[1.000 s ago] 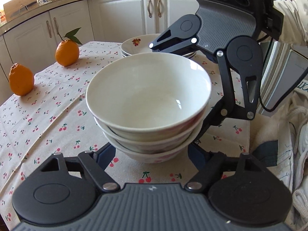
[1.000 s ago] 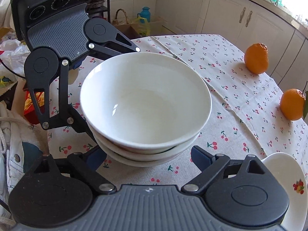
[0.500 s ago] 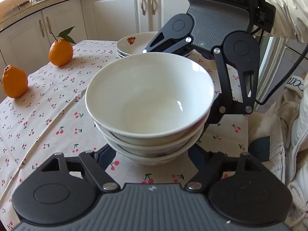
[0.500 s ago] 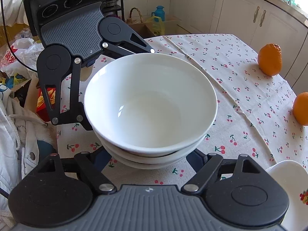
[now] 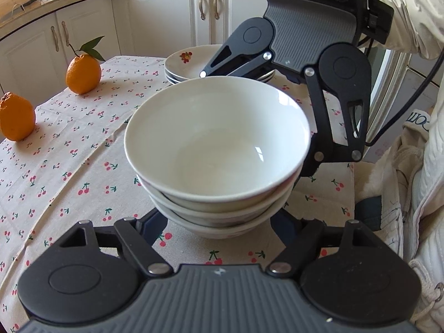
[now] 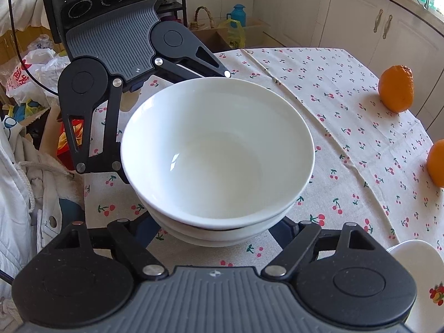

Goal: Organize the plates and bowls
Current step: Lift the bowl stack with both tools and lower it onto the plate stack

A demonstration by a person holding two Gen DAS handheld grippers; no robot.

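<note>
Right now a stack of white bowls sits on the worktop, on its cherry-print cloth near the person's edge, and both claws have come at it from opposite sides. The left claw reaches in low, its two fingers straddling the bottom of the stack; the fingertips are tucked under the bowls' curve, so I cannot tell whether they press on the sides. The right claw does the same from the far side, one finger to each side of the lowest bowl. Its jaws are about half spread and have narrowed toward the stack, but their tips are hidden as well, and I cannot say whether they grip or only bracket it. Each claw shows in the other's view, angled downward with its linkage arms beside the rim of the top bowl.

The top bowl is empty and sits level in the ones beneath it.

Beyond the bowls, toward the cabinets, a stack of plates with a small fruit motif rests on the cloth, well apart from the bowls. Two oranges stand farther out along the worktop, one with a leaf on its stem. A pale sleeve runs to the right claw.
</note>
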